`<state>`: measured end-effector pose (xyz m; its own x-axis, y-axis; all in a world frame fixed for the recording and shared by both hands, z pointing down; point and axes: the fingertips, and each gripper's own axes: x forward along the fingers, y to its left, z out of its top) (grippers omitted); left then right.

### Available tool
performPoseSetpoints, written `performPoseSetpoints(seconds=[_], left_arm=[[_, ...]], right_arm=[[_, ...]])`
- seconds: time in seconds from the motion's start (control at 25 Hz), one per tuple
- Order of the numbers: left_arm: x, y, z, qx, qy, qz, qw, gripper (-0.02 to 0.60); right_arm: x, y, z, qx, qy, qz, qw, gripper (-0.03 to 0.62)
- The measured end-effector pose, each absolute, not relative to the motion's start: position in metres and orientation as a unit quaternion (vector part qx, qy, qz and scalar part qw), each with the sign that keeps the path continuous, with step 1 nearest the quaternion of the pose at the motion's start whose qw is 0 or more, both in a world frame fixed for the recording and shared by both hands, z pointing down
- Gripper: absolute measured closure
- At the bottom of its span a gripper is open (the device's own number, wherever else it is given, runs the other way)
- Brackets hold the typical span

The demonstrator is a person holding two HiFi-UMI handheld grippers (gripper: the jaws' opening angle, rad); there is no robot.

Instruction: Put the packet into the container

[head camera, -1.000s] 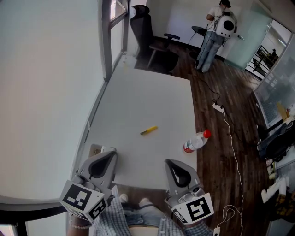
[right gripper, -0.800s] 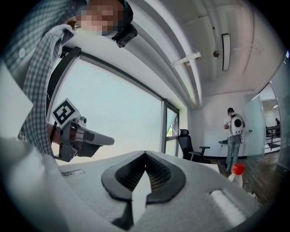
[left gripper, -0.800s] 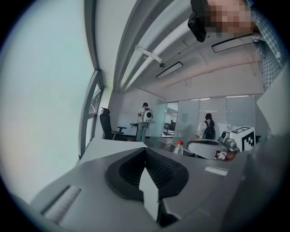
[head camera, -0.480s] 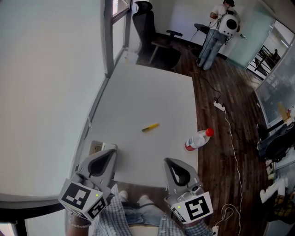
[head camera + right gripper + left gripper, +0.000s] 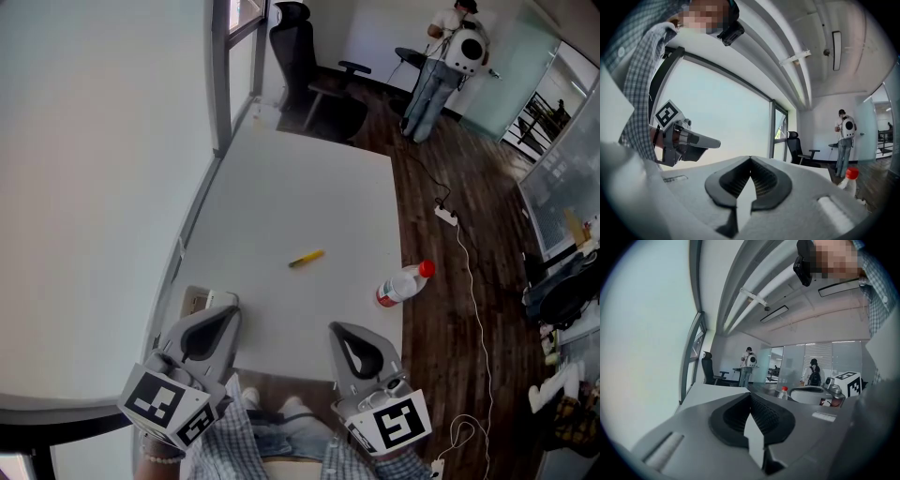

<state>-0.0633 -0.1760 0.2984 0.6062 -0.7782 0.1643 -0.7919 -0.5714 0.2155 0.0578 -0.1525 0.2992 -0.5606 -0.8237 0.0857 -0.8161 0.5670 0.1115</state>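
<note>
A small yellow packet (image 5: 306, 258) lies flat near the middle of the white table (image 5: 281, 187). A clear plastic bottle (image 5: 401, 285) with a red cap lies on its side at the table's right edge; its cap also shows as the bottle (image 5: 783, 392) and the bottle (image 5: 850, 180). My left gripper (image 5: 228, 313) and right gripper (image 5: 336, 328) hover side by side over the table's near edge, well short of the packet. The left gripper (image 5: 751, 394) and the right gripper (image 5: 751, 158) are both shut, tips touching, with nothing between them. I see no clear container.
A small grey box (image 5: 199, 302) sits at the table's near left edge, beside my left gripper. A window wall runs along the left. Beyond the table stand an office chair (image 5: 305, 66) and a person (image 5: 441, 66). A power strip (image 5: 444, 218) and cable lie on the wooden floor.
The head view shifted slightly, so the packet and bottle sit a little higher. My right gripper crept slightly left. Both grippers stayed shut and empty.
</note>
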Motion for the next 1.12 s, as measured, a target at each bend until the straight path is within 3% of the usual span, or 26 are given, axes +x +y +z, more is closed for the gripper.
performPoseSetpoints(seconds=[1.12], left_arm=[[-0.0584,-0.1722,0.3004,0.887,-0.44,0.029,0.137,0.578]], right_arm=[[0.056,-0.1492,0.3066,0.454,-0.887,-0.025,0.078,0.599]])
